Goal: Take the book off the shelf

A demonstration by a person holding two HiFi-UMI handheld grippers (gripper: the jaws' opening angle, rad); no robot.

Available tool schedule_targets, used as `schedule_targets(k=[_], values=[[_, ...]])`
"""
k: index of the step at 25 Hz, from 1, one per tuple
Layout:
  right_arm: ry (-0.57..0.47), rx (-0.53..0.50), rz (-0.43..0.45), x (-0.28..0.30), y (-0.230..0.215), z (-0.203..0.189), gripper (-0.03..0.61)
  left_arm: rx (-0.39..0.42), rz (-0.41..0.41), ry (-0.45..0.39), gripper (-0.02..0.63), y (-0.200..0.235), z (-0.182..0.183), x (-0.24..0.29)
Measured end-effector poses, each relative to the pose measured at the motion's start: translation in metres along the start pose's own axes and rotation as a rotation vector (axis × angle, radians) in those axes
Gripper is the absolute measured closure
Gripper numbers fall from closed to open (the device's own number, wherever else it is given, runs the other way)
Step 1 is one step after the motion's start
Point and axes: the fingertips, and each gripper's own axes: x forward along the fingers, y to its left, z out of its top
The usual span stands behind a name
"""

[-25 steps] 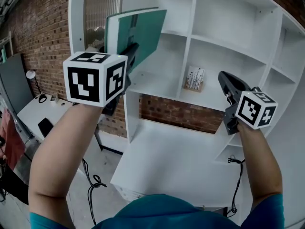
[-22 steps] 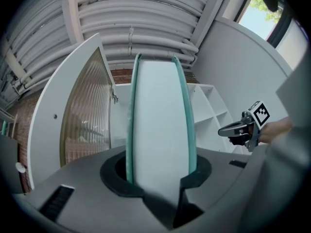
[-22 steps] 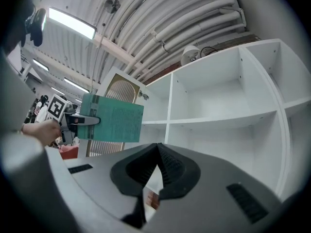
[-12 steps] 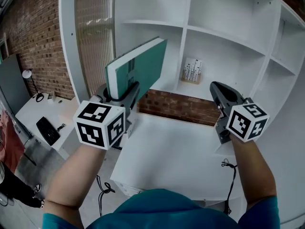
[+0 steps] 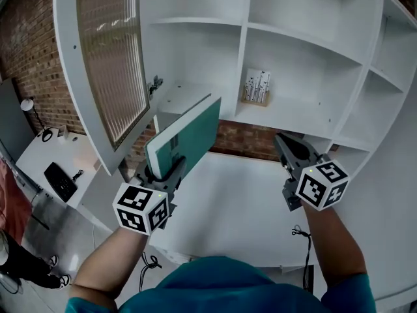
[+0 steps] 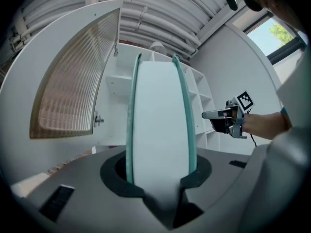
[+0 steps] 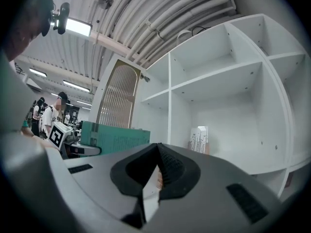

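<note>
Teal book (image 5: 186, 135) at centre-left of frame, clamped at its lower end in the left gripper (image 5: 171, 168), clear of the shelf unit (image 5: 306, 64) and over the white desktop (image 5: 241, 207). Its long axis slants up-right. The right gripper (image 5: 287, 150), centre-right, is closed on nothing and well apart.

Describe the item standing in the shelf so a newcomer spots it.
In the white shelf unit, look in the lower compartment right of the centre upright. A small white pack with dark markings stands there on a tan base, unlike the big teal book in the left gripper.
</note>
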Motion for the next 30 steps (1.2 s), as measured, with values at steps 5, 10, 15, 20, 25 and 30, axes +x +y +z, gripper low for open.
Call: schedule_targets(k=[5,10,15,20,25,30], values=[[0.018,0.038,0.01,0.002,-0.005,-0.036,0.557,-0.049,-0.002,0.047,0.453,0.002,-0.058,0.002],[0.046,0.086,0.014,0.004,-0.01,-0.079,0.557,-0.05,0.009,0.115,0.453,0.004,-0.112,0.008],[0.093,0.099,0.004,0.007,-0.012,-0.127,0.557,-0.045,0.022,0.173,0.453,0.013,-0.161,0.016],[0.137,0.122,-0.009,0.008,-0.014,-0.172,0.557,-0.053,0.032,0.219,0.453,0.017,-0.201,0.023],[0.204,0.144,-0.028,0.006,-0.014,-0.218,0.557,-0.07,0.021,0.26,0.453,0.018,-0.232,0.029],[0.282,0.196,-0.048,0.0,-0.013,-0.267,0.557,-0.095,0.012,0.307,0.453,0.017,-0.258,0.031]])
